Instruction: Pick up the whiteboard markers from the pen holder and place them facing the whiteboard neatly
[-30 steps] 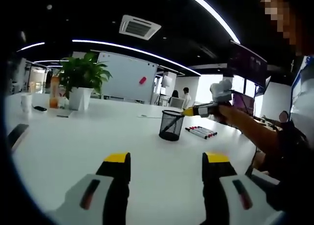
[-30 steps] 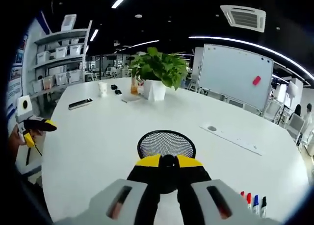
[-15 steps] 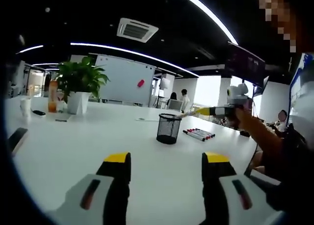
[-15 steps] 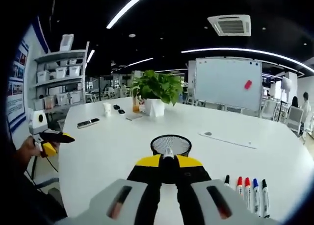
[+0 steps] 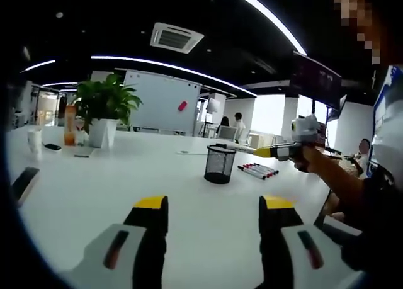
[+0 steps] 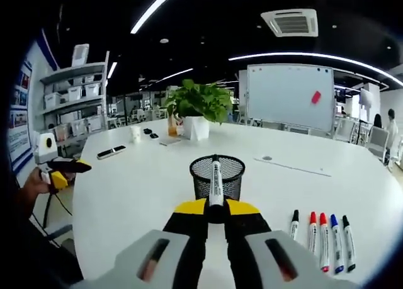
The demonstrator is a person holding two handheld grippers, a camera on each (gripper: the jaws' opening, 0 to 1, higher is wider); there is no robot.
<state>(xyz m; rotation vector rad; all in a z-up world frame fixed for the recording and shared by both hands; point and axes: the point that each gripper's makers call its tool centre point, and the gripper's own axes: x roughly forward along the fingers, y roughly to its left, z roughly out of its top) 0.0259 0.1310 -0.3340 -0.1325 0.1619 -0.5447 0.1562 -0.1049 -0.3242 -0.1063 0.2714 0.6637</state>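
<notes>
My right gripper (image 6: 216, 208) is shut on a white whiteboard marker (image 6: 216, 179) with a black cap, which stands up between the yellow fingertips. Just behind it is the black mesh pen holder (image 6: 217, 174). Several markers (image 6: 322, 231) lie in a neat row on the white table to the right, tips toward the whiteboard (image 6: 289, 97). In the left gripper view my left gripper (image 5: 214, 208) hangs open over bare table, well short of the pen holder (image 5: 220, 164) and the marker row (image 5: 258, 170). The right gripper (image 5: 280, 152) shows there above the table, right of the holder.
A potted plant (image 6: 196, 106) stands at the far side of the white table (image 6: 138, 188), with a cup, a bottle and a phone (image 6: 111, 152) near it. The left gripper (image 6: 60, 166) shows at the table's left edge. Shelves stand at the far left.
My right gripper has drawn back and up from the pen holder with a marker in its jaws. The left gripper has stayed open and nearly still.
</notes>
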